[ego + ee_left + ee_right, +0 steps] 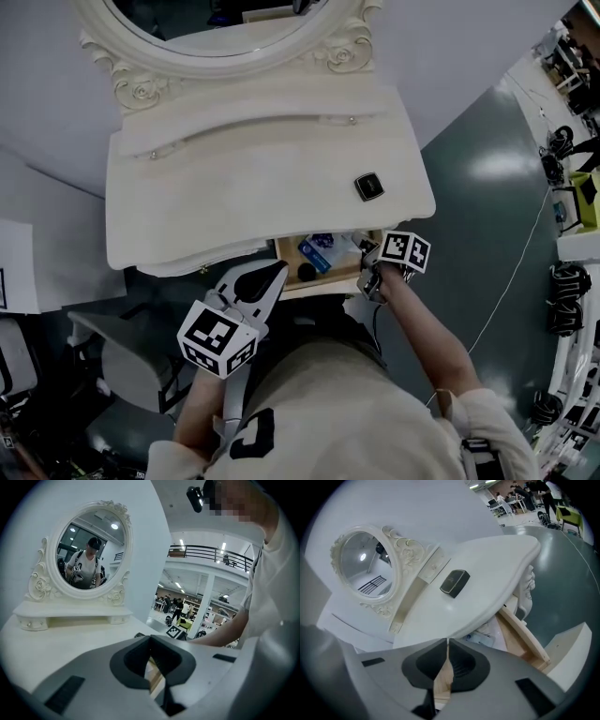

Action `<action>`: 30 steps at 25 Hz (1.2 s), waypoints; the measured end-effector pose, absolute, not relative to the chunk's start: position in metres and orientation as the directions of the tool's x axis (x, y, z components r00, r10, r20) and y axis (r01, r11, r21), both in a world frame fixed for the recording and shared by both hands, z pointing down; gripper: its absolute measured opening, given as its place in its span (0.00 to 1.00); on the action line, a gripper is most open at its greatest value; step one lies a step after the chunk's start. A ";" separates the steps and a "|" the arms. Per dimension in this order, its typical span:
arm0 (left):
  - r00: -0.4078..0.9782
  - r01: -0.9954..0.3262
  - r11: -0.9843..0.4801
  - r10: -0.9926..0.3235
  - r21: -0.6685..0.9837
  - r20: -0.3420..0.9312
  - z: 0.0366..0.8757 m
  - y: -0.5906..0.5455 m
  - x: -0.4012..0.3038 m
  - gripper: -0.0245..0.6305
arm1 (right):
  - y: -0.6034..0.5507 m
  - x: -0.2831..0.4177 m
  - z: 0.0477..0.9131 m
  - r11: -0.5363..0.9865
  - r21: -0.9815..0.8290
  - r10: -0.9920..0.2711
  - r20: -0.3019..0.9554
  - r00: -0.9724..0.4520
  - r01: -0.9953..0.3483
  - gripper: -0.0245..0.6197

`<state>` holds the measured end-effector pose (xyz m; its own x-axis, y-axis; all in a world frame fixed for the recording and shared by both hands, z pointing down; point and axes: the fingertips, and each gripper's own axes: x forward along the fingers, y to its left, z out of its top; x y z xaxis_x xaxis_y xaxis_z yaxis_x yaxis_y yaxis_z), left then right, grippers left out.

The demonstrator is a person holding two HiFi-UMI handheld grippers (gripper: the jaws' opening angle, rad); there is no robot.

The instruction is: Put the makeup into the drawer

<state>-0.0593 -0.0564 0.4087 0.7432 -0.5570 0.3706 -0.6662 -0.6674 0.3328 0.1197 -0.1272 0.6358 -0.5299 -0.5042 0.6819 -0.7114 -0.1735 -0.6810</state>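
Find the white counter set against the wall, with an oval mirror in a carved frame at its back. Locate the black compact lying flat on the counter top toward the right end, well apart from the mirror and not touched by either claw. Below the counter's front edge, see the wooden drawer pulled open and partly overhung by the counter top. Inside the drawer, note a blue item, a round black item near the front wall and a pale packet toward the right. Cannot tell what kind of makeup each one is. Read the left claw as closed, tips touching and nothing gripped. In the head view, find it near the drawer's left front corner, pointing toward the counter and apart from the contents. Read the right claw as closed to a hairline slit, with nothing between the pads and only drawer wood visible beyond the slit. In the head view, find it at the drawer's right front corner, just below the counter's edge and tilted downward.
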 end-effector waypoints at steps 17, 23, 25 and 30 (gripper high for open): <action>0.739 -0.673 -0.670 -0.591 0.313 0.324 0.397 -0.038 -0.103 0.12 | -0.092 0.040 0.547 -0.040 -0.840 -0.571 0.464 -0.677 -0.542 0.09; 0.748 -0.663 -0.677 -0.583 0.320 0.316 0.397 -0.027 -0.112 0.12 | -0.074 0.012 0.513 0.048 -0.856 -0.559 0.404 -0.724 -0.515 0.09; 0.761 -0.648 -0.690 -0.569 0.323 0.311 0.396 -0.025 -0.108 0.12 | -0.071 0.010 0.505 0.057 -0.865 -0.568 0.382 -0.729 -0.498 0.09; 0.806 -0.589 -0.741 -0.510 0.323 0.301 0.395 -0.022 -0.087 0.12 | -0.061 0.017 0.489 0.046 -0.887 -0.605 0.341 -0.719 -0.460 0.09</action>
<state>-0.0868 -0.0218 0.3954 0.8058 -0.5102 0.3007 -0.5894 -0.7406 0.3227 0.0174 -0.0614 0.4893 -0.7193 -0.6051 0.3412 -0.4596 0.0462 -0.8869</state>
